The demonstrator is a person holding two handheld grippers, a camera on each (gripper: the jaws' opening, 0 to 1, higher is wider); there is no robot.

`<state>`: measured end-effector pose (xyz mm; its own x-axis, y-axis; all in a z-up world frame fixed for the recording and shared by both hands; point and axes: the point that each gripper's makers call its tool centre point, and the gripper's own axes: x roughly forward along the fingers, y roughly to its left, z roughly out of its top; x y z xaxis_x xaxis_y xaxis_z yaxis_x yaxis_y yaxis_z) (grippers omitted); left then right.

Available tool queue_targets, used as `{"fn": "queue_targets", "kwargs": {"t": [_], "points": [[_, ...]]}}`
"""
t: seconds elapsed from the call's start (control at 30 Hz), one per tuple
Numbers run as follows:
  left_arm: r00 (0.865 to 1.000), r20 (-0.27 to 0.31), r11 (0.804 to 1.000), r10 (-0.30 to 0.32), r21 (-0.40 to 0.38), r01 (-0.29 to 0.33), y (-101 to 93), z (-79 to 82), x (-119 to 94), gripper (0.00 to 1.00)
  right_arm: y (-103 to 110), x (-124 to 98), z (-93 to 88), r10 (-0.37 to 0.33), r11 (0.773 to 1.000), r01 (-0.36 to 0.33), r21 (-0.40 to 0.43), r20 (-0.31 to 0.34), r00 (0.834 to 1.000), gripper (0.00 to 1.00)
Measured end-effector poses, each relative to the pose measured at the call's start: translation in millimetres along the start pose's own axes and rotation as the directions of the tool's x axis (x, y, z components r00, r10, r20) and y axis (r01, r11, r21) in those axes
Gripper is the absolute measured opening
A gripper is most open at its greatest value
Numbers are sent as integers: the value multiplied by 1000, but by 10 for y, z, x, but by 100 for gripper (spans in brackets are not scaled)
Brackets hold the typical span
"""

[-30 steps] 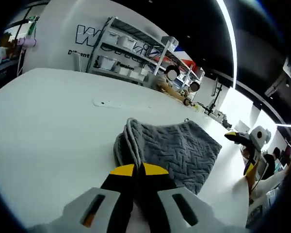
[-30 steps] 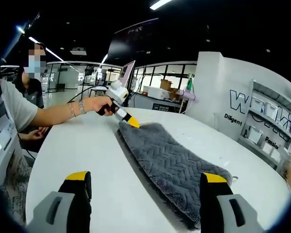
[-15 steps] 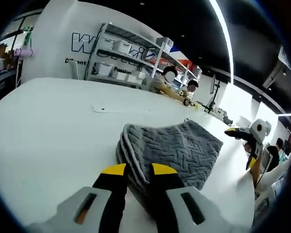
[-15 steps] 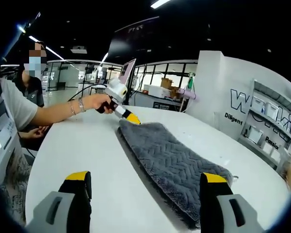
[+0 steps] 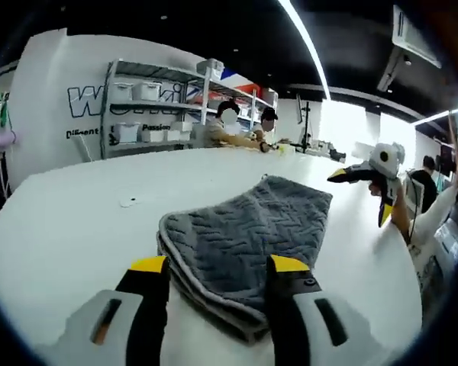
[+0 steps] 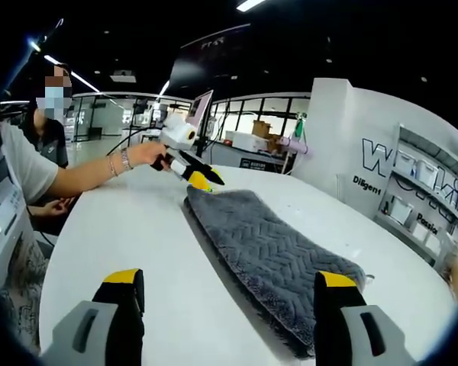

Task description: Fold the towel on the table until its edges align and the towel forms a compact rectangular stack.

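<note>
Towel [image 5: 244, 244] lies folded on table [image 5: 69, 221]. We hold L gripper [image 5: 217, 267] and R gripper [image 6: 225, 286] wide open, empty, clear of towel; fold looks done.

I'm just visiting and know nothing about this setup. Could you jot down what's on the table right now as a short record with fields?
Surface: white table
Main item: grey towel, folded into a layered stack, lying flat
Left hand-held gripper: jaws open, just in front of the towel's near edge, not holding it
Right hand-held gripper: jaws wide open, held back from the towel, holding nothing
Background: shelving unit with white bins against the wall
</note>
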<state>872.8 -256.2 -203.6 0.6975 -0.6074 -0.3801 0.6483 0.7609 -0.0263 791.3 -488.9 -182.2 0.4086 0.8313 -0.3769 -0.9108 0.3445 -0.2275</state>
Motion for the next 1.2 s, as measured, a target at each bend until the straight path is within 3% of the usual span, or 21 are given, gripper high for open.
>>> {"fn": "queue_targets", "kwargs": {"t": [0.33, 0.8, 1.03, 1.2], "points": [[1000, 13, 999, 1, 52, -2, 82, 3, 2, 68, 35, 9, -8, 11, 1000, -11, -6, -4, 1000, 96], [999, -46, 996, -4, 89, 8, 43, -224, -2, 69, 43, 27, -38, 19, 1000, -19, -3, -15, 1000, 95], [999, -44, 998, -2, 65, 5, 63, -245, -4, 70, 45, 30, -46, 21, 1000, -21, -3, -18, 1000, 95], [999, -37, 996, 11, 92, -7, 31, -194, -44, 71, 48, 27, -42, 21, 1000, -21, -4, -17, 1000, 95]]}}
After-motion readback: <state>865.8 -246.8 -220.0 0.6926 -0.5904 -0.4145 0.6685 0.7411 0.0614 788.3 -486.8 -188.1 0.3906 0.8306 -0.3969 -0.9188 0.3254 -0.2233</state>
